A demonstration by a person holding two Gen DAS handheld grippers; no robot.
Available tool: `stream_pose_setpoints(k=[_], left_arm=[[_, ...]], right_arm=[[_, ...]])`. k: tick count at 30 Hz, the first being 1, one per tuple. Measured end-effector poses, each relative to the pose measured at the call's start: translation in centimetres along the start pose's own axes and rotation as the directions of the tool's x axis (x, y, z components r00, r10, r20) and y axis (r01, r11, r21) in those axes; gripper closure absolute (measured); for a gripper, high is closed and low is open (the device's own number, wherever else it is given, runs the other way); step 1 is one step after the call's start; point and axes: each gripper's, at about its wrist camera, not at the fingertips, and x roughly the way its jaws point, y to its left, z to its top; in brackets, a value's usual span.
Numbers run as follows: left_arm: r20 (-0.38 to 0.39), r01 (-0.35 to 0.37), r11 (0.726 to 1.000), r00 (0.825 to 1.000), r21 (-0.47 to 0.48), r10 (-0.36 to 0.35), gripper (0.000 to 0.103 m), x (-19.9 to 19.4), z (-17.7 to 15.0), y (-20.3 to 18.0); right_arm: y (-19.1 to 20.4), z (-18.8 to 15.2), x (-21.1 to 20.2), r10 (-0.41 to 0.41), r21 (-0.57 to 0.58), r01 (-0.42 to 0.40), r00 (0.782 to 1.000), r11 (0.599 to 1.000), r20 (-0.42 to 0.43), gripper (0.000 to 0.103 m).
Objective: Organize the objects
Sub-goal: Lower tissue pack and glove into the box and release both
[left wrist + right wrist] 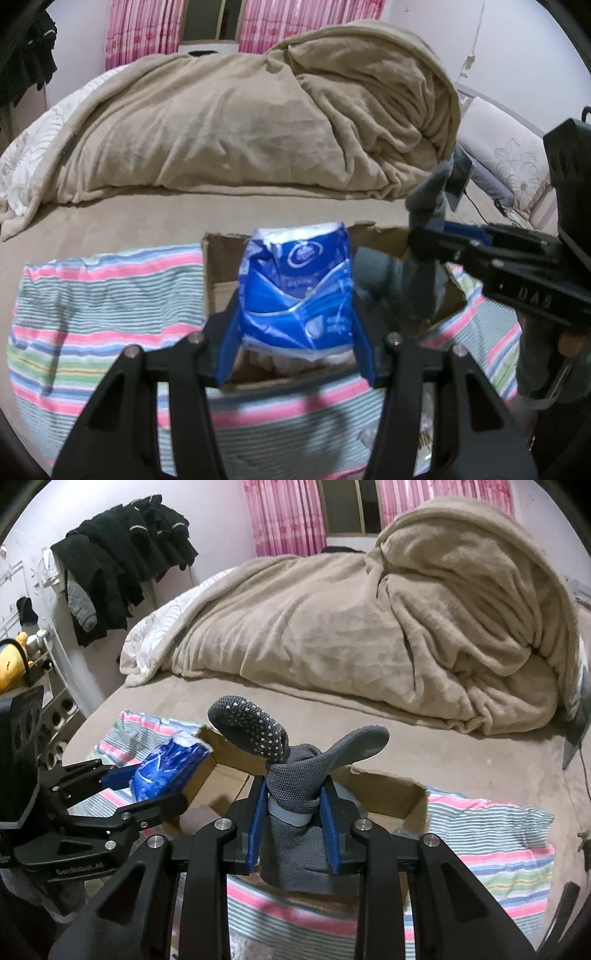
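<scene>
My left gripper (295,314) is shut on a blue and white tissue pack (295,284), holding it over an open cardboard box (218,266) that lies on a striped cloth (103,306). In the right wrist view the same pack (166,768) shows at the left, above the box's near left corner. My right gripper (295,812) is shut on a bundle of grey knit socks (295,786) with white grip dots, held above the box (388,790). From the left wrist view the socks (424,266) and right gripper (421,236) hang over the box's right side.
The box and striped cloth (491,830) rest on a bed with a tan sheet (110,221). A bunched beige blanket (258,122) fills the bed's far half. Dark clothes (122,557) hang on a rack at the left wall. A tablet with a cable (461,177) leans by the pillows.
</scene>
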Motion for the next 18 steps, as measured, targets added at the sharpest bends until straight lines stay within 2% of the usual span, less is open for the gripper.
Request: stream_pose_setpoints(k=[5,11,18], left_arm=[[-0.017,-0.01,1.0,1.0,0.011,0.01,0.05,2.4,0.1,-0.2],[-0.078,-0.013,1.0,0.997,0.018,0.015,0.05,5.3,-1.1,-0.3],[-0.065,-0.04,0.999,0.997,0.028,0.041,0.045,6.1,-1.3,-0.4]], right_arm=[[-0.3,-0.6,2.6,0.022,0.014,-0.022,0.999,1.0,-0.035,0.074],[-0.7,-2.0,6.1,0.054,0.041,-0.05,0.993,0.998,-0.103,0.074],[-1.5,-3.4,8.6,0.069,0.077,-0.058,0.987,0.995,-0.149,0.073]])
